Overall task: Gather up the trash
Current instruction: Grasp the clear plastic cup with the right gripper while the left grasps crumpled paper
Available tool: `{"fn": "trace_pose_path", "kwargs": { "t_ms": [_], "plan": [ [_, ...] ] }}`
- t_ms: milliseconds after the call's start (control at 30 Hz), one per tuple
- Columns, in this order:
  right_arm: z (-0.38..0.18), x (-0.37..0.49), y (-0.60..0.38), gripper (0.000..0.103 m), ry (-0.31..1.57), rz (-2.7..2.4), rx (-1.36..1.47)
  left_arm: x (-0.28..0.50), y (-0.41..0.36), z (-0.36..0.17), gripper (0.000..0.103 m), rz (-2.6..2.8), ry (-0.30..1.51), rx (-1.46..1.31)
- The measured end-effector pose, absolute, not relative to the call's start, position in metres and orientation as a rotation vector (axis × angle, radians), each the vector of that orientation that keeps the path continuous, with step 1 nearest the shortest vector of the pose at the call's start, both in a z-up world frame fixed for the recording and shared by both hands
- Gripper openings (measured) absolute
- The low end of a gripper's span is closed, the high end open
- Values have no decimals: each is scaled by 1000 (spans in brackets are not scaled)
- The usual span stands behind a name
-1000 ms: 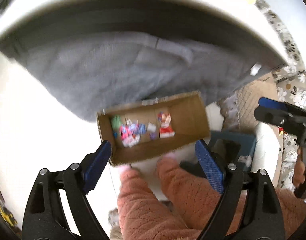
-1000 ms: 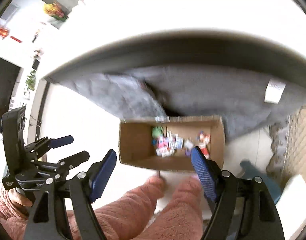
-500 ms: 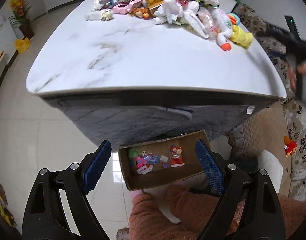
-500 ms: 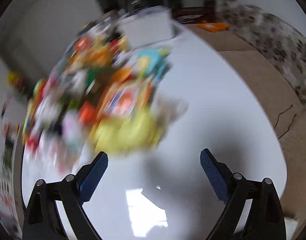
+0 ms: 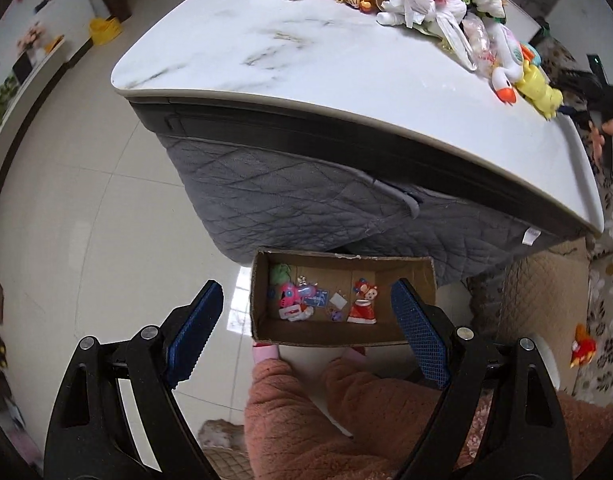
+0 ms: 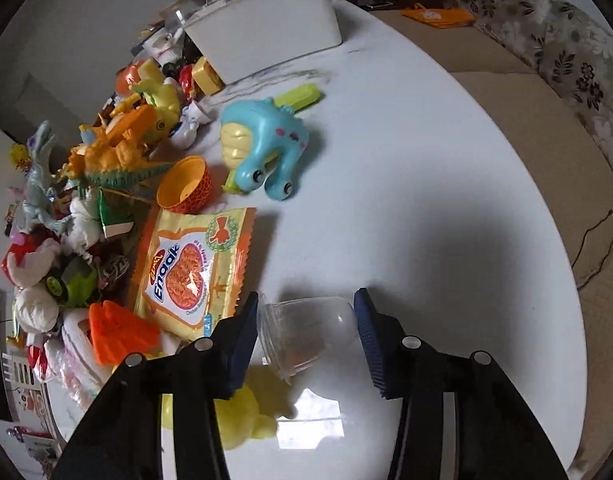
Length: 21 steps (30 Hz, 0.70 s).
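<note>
In the right wrist view my right gripper [image 6: 306, 328] is over the white table [image 6: 446, 220] with its jaws around a clear plastic cup [image 6: 306, 332] lying on its side; they are partly closed and I cannot tell if they press it. A yellow Enaak snack packet [image 6: 194, 268] lies just left of it. In the left wrist view my left gripper [image 5: 306, 328] is open and empty, above a cardboard box [image 5: 342, 336] on the floor holding several small pieces of trash. The right gripper's body [image 5: 598, 92] shows at the table's far right.
A heap of toys covers the table's left side: a blue dinosaur [image 6: 266, 140], an orange cup [image 6: 186, 186], a yellow toy [image 6: 246, 412] and a white bin [image 6: 266, 36]. A grey quilted cover [image 5: 306, 200] hangs under the table. My pink-clad legs [image 5: 346, 412] stand behind the box. A sofa [image 6: 546, 80] is right.
The right gripper swung up from the floor box to the tabletop and its jaws have narrowed around the clear cup. The left gripper tilted up, bringing the table into view.
</note>
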State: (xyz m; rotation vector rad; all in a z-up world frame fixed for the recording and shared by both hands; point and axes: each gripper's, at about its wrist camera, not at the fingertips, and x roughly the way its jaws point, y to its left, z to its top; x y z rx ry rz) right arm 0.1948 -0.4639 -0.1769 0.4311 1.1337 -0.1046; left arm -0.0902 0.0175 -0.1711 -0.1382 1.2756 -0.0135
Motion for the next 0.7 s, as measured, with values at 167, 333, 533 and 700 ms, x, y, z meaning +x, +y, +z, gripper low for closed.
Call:
{"fn": "trace_pose_path", "kwargs": {
  "t_ms": [167,333,533,700],
  "plan": [
    [-153,169,-485,47,1059,-69,478,-75,5,-160,84,-27,1256,-115],
    [-116,107,-474,47,968,10,409,-24,19,-139,84,-3,1201,-165],
    [-101,25,-438,47,965,72,418,97,55,-128,84,179,1142,-186],
    [-100,-13,-404,47,988,88,474,181,61,-136,84,203,1135,-128]
  ]
}}
